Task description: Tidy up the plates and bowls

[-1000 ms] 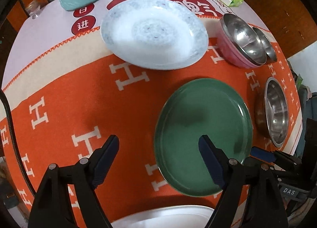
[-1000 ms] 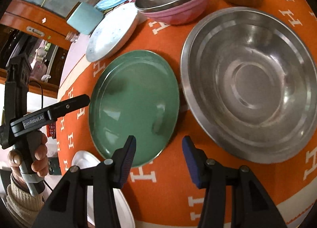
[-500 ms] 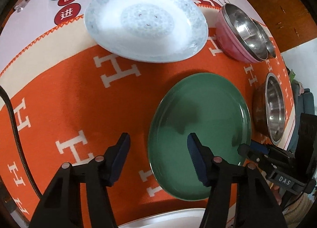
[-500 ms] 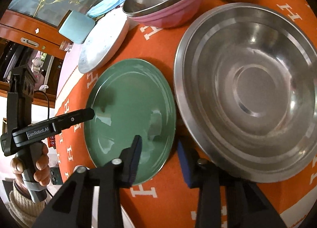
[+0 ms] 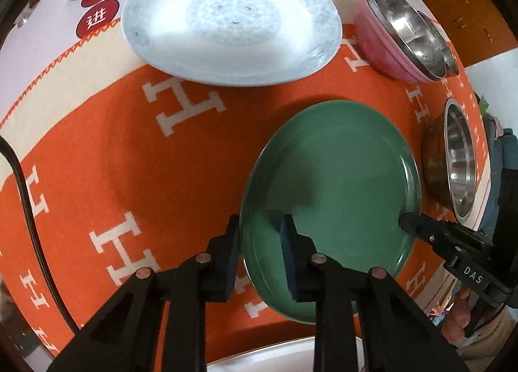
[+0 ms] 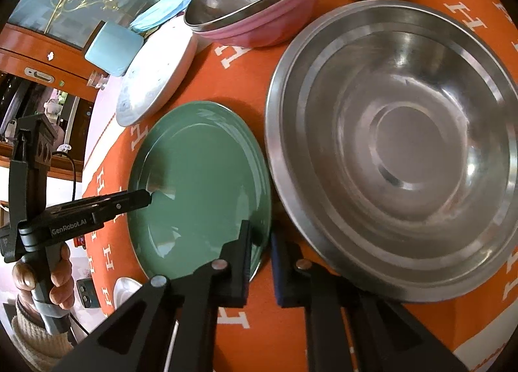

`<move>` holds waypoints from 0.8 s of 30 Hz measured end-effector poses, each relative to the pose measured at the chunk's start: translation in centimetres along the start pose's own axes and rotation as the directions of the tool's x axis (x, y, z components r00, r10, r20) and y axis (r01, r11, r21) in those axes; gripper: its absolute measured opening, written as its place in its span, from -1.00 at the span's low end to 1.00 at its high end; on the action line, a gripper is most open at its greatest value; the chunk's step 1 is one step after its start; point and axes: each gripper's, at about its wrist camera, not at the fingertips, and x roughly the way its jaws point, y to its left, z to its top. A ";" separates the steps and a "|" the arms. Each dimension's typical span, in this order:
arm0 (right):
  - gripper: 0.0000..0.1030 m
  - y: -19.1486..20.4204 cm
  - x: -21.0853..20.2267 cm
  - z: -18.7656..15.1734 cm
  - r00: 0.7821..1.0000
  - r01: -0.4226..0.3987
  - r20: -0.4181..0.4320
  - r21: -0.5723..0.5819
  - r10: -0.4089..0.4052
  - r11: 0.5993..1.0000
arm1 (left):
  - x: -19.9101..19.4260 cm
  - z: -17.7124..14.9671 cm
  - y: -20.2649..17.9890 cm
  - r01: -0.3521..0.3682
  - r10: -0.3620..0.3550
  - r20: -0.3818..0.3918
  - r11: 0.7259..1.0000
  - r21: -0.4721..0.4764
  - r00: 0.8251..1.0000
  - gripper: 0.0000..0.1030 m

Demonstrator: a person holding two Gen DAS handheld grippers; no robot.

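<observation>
desk (image 5: 181, 158) under an orange cloth, crowded. from here i read both my grippers on the green plate (image 5: 330, 191), which lies flat on the cloth in the middle, just beside the big steel bowl (image 6: 398, 145).

big steel bowl: its rim sits touching or almost touching the plate's edge on my right-hand side. my right gripper (image 6: 260, 254) is wedged into that narrow gap. risk: as the plate lifts, the outer finger or the plate edge catches the bowl rim and drags or rocks it.

white patterned plate (image 5: 231, 16): well apart up the desk, a likely stacking target in my judgement. risk is a hard, off-centre set-down, glaze on glaze.

green plate: left gripper (image 5: 262, 255) straddles the near rim, one pad under or outside, one on the inner face; jaws closing, rim between them. right gripper likewise closing on the opposite rim, nearly clenched. both bites look shallow. risk: glossy rim slips from a pad if one hand lifts first or tilts, and the plate drops back onto the cloth.

pink bowl with steel bowl nested in it (image 5: 398, 35): far corner, clear of this lift.
</observation>
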 end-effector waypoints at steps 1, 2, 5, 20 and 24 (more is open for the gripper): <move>-0.80 -0.1 0.0 0.0 1.000 0.000 -0.001 0.000 0.000 1.000 | 0.0 0.0 0.2 0.008 -0.008 -0.004 1.000 -0.012 1.000 -0.63; -0.80 -0.1 -0.1 0.0 1.000 -0.001 -0.003 0.002 0.001 1.000 | -0.1 -0.1 0.5 0.012 -0.012 -0.006 1.000 -0.020 1.000 -0.69; -0.82 0.0 -0.4 -0.1 1.000 -0.004 -0.007 0.003 0.004 1.000 | -0.5 -0.3 1.0 -0.002 0.002 0.000 0.999 -0.036 1.000 -0.79; -0.84 1.9 -3.1 -0.6 0.999 -0.036 -0.018 -0.098 0.034 0.995 | -5.0 -5.4 1.5 0.013 -0.003 0.086 0.993 -0.118 0.996 -0.82; -0.84 3.2 -4.2 -1.9 0.998 -0.056 -0.044 -0.150 0.050 0.987 | -6.9 -8.6 2.1 0.009 0.010 0.109 0.985 -0.174 0.994 -0.82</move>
